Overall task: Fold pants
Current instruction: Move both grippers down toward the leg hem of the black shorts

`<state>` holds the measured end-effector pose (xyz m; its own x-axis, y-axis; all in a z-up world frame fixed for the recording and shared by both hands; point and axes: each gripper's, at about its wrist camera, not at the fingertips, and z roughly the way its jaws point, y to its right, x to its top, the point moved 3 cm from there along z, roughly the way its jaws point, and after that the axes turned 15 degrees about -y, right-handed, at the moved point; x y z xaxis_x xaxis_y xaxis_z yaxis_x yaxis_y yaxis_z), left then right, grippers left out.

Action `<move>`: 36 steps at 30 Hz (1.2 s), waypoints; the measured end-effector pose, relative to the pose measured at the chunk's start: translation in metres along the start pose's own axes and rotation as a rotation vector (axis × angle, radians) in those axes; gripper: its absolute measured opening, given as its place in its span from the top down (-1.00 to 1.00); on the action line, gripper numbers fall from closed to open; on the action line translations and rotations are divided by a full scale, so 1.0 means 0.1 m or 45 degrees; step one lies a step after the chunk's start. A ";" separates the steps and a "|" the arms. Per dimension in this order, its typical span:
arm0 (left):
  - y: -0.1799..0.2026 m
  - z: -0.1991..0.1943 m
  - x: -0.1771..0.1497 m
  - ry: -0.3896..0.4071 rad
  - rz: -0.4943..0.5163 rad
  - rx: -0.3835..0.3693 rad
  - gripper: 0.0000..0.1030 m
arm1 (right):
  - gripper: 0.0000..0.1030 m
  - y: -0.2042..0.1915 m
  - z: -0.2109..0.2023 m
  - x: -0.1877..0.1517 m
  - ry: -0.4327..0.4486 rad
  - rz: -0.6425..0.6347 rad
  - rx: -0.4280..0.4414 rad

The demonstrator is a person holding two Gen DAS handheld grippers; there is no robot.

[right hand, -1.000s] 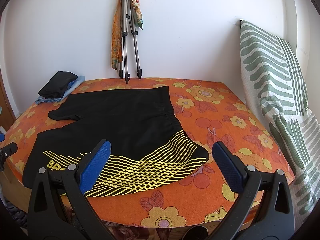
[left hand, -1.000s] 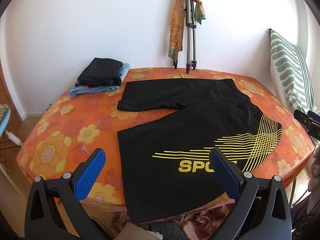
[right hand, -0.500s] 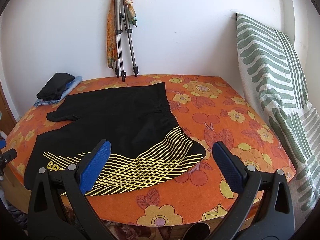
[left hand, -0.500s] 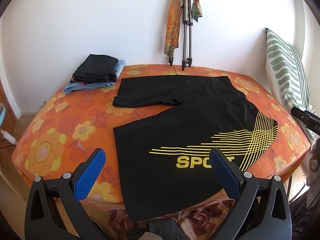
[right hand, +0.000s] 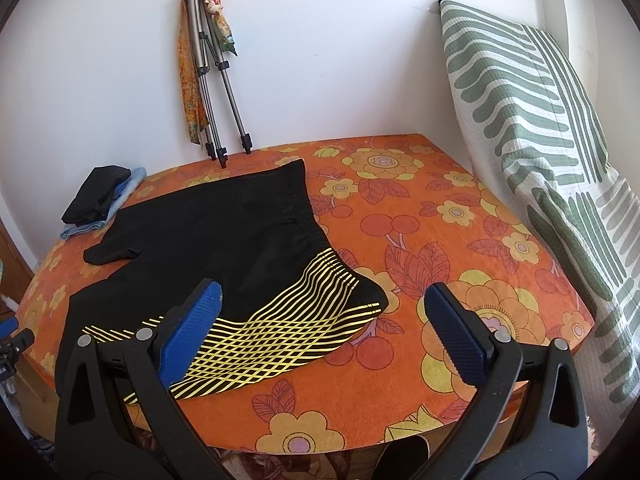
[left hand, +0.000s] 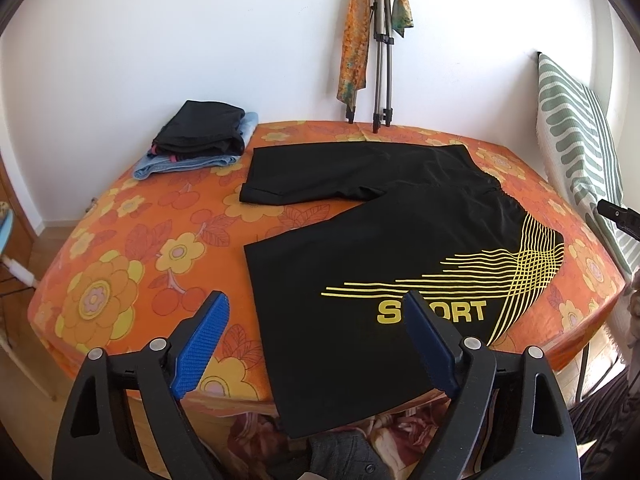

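Black shorts (left hand: 360, 240) with yellow lines and the word SPORT lie flat on the orange flowered table (left hand: 120, 280), legs spread apart. The near leg's hem hangs over the table's front edge. My left gripper (left hand: 316, 304) hovers above that near leg; its jaws are closing, with nothing pressed between the blue pads. In the right wrist view the shorts (right hand: 224, 232) have their waistband toward my right gripper (right hand: 323, 292). It stands open above the yellow-striped corner and touches no cloth.
A pile of folded clothes (left hand: 200, 136) sits at the table's far left corner. A tripod with a scarf (left hand: 380, 48) leans on the back wall. A green-striped pillow (right hand: 540, 140) stands along the right edge. Bare tablecloth (right hand: 440, 240) lies right of the shorts.
The left jaws have narrowed a little. The right gripper has shifted sideways and rolled, so its view tilts. The shorts have not moved.
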<state>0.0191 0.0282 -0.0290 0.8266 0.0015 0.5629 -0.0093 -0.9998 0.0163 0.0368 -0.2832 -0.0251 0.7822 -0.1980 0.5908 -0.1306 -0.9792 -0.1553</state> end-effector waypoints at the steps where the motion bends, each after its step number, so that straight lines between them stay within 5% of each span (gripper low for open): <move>1: -0.04 -0.01 -0.02 0.001 0.001 0.011 -0.67 | -1.00 0.03 0.00 0.01 -0.008 0.014 0.009; 8: -0.21 -0.05 -0.15 -0.041 0.070 0.037 -0.32 | -0.77 0.23 0.12 -0.02 -0.069 0.063 -0.037; 22: -0.09 0.15 -0.65 -0.238 0.438 0.013 -0.15 | -0.77 0.51 0.39 0.10 -0.230 0.150 0.048; 28: -0.12 0.22 -0.63 -0.267 0.421 -0.052 -0.07 | -0.70 0.65 0.65 0.37 -0.349 0.195 0.164; 30: -0.12 0.23 -0.60 -0.269 0.400 -0.079 -0.07 | -0.55 0.66 0.76 0.47 -0.382 0.167 0.144; 36: 0.01 0.25 -0.63 -0.260 0.469 -0.082 -0.04 | -0.54 0.60 1.20 0.61 -0.522 0.007 0.117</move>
<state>-0.0187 0.0267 -0.0852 0.8560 -0.3655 0.3656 -0.3543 -0.9298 -0.0999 0.1503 -0.3489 -0.0936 0.9616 -0.1515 0.2288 -0.0955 -0.9665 -0.2384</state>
